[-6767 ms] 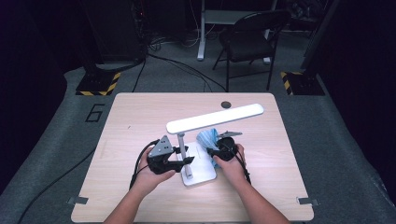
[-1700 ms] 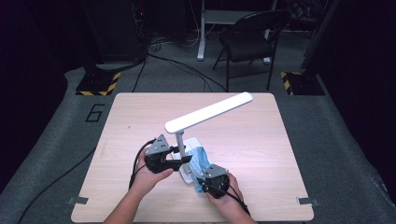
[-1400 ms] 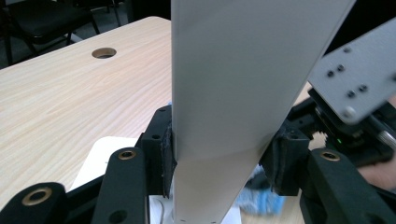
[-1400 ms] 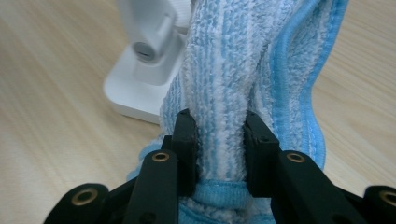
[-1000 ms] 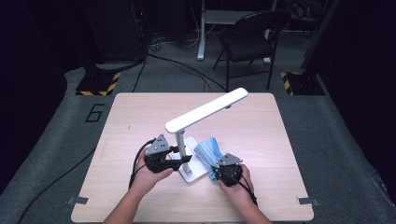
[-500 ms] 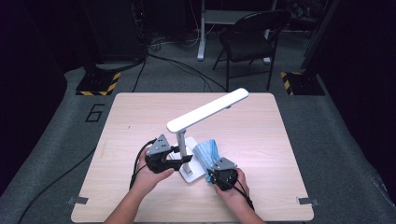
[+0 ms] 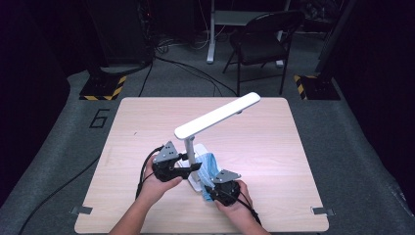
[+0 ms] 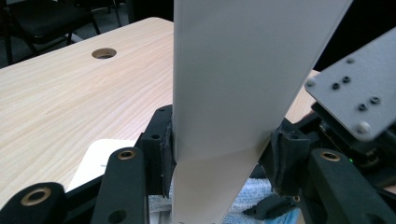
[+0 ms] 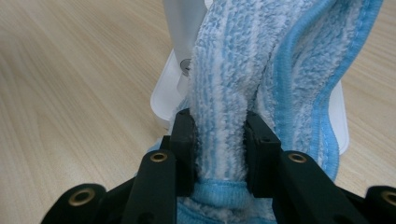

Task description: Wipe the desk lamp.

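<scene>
- The left tool [image 7: 188, 167] grips the upright white stem of a desk lamp [image 7: 190, 147], its jaws clamped on either side of the flat stem, as the left gripper view [image 8: 219, 154] shows close up.
- The right tool [image 7: 213, 188] is clenched on a fold of blue-and-white striped cloth [image 7: 211, 166]; in the right gripper view [image 9: 219, 140] both pads press into the plush fabric [image 9: 224, 84].
- The lamp stands toward the near edge of the tabletop [image 7: 147, 127], about midway between its left and right edges, on a flat white base [image 7: 196, 182].
- The cloth lies draped over the right side of that base, touching the foot of the stem, with its lower end bunched between the right tool's jaws.
- The lamp's long white head [image 7: 218, 115] slants up and away toward the far right corner of the tabletop.
- A person's two hands come in from the near edge, the left hand [image 7: 157, 182] beside the base and the right hand [image 7: 234, 201] just behind the cloth.
- A small round hole [image 8: 104, 53] is set in the tabletop near its far edge.
</scene>
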{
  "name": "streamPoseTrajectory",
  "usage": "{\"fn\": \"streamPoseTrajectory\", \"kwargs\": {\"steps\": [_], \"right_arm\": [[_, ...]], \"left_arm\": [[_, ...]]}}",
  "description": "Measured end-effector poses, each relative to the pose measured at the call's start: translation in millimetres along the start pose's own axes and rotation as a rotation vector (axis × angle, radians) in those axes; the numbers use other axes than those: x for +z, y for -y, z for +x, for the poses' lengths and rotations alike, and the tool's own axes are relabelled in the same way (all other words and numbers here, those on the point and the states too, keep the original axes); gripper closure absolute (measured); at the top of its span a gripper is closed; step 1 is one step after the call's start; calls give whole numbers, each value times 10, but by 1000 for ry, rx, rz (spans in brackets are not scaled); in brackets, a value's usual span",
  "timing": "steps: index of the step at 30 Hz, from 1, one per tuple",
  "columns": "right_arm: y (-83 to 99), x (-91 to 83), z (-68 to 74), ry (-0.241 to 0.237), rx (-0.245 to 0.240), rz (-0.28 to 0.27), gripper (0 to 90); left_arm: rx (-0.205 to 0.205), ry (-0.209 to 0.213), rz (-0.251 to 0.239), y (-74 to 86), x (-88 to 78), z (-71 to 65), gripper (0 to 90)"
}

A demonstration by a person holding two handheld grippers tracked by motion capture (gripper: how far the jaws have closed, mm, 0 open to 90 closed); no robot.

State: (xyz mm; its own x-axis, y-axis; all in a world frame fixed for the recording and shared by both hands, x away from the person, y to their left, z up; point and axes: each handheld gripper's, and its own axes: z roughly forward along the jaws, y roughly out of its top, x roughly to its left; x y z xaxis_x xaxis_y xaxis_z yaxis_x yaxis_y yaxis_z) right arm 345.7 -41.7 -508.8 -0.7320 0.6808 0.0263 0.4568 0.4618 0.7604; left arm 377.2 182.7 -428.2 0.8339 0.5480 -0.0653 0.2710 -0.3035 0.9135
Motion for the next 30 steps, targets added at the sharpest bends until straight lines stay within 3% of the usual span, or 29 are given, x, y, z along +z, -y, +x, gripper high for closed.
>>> {"fn": "streamPoseTrajectory", "kwargs": {"steps": [3, 6, 11, 17, 22, 26, 30], "right_arm": [[2, -7, -3, 2, 3, 6, 695], [5, -10, -36, 27, -30, 3, 696], [7, -21, -133, 42, -25, 4, 696], [8, -45, -278, 73, 2, 17, 693], [28, -78, -454, 92, 50, -6, 671], [67, -91, -544, 49, 101, -38, 599], [87, -103, -535, 26, 117, -70, 514]], "left_arm": [[-4, 2, 2, 2, -4, 1, 510], [-4, 0, 4, 2, -5, -10, 511], [7, -7, 0, 6, -5, -10, 512], [7, -1, 0, 6, -3, -8, 513], [7, 7, 3, 5, -6, 1, 513], [10, 5, -1, 6, -4, 9, 512], [5, 6, -1, 3, 1, 9, 511]]}}
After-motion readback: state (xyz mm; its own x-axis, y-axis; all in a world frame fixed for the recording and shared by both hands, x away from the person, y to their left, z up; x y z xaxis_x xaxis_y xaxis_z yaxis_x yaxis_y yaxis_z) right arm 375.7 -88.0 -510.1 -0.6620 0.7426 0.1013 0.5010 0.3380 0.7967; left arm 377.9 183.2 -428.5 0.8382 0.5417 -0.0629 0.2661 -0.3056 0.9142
